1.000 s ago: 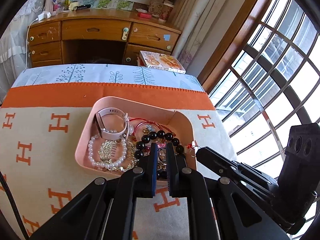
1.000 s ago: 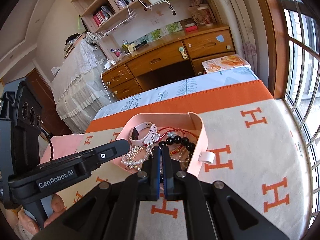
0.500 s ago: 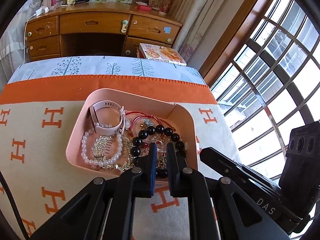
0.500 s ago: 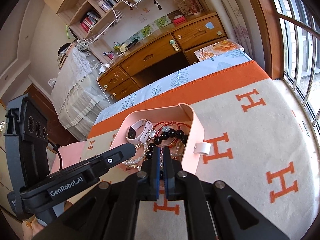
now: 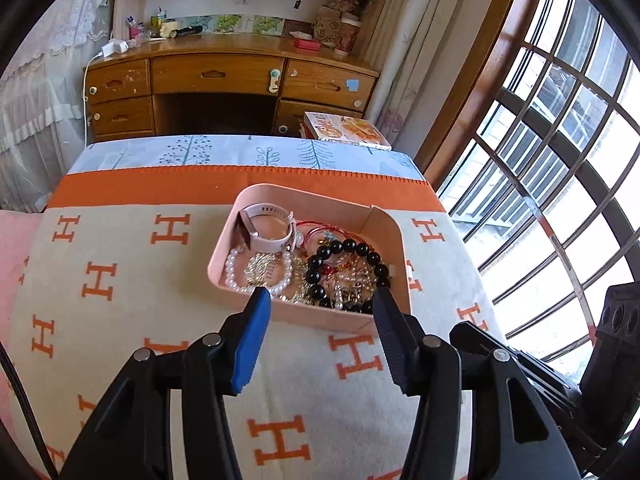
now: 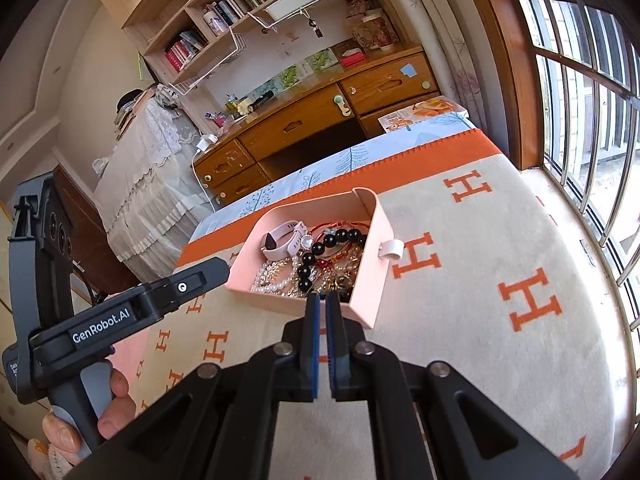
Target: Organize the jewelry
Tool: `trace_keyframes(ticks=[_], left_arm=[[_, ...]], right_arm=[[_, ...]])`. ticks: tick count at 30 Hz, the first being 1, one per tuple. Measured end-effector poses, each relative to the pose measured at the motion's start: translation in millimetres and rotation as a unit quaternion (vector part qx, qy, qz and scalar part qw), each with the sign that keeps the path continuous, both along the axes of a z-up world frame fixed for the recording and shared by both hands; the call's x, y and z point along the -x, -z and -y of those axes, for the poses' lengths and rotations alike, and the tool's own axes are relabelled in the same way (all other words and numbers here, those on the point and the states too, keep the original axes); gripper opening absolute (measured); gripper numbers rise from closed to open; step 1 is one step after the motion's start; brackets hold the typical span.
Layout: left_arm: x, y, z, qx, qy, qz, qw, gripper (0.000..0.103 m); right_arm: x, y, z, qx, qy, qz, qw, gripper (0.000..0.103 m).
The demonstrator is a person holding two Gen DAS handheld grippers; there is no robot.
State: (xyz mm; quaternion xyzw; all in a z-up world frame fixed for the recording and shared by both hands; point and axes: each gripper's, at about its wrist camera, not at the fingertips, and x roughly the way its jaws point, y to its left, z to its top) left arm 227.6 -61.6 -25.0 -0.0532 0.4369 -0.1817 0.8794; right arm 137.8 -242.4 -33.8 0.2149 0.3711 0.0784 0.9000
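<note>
Jewelry tray (image 5: 360, 322) just beyond spread left fingers (image 5: 256, 320).

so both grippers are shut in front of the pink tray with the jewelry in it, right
Not quite: only the right gripper is shut, as the right wrist view shows. The left gripper is open, its fingers spread wide before the pink tray, as the left wrist view shows. The jewelry is in the tray.

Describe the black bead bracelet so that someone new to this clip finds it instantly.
Start at the pink tray on the orange-and-cream H-patterned blanket. In its window-side half lies the black bead bracelet, a ring of large glossy beads. Its neighbours are a white pearl bracelet and a pale pink smartwatch.
</note>
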Motion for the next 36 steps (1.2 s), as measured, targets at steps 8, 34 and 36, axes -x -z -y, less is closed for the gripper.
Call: trace_keyframes(ticks=[8, 34, 36], left_arm=[[88.9, -4.9, -40.6, -0.053, -0.054, 0.033, 0.9966, 0.084], [252.0, -37.1, -96.3, -0.117, -0.172, 0.123, 0.9704, 0.102], [252.6, -37.9, -96.3, -0.118, -0.173, 0.123, 0.9701, 0.102]], right_arm=[[55.1, -11.2, -39.2, 0.047, -0.025, 0.014, 0.998, 0.003], [190.1, -53.3, -116.7, 0.129, -0.037, 0.106, 0.985, 0.058], [190.9, -52.9, -117.5, 0.131, -0.036, 0.107, 0.985, 0.058]])
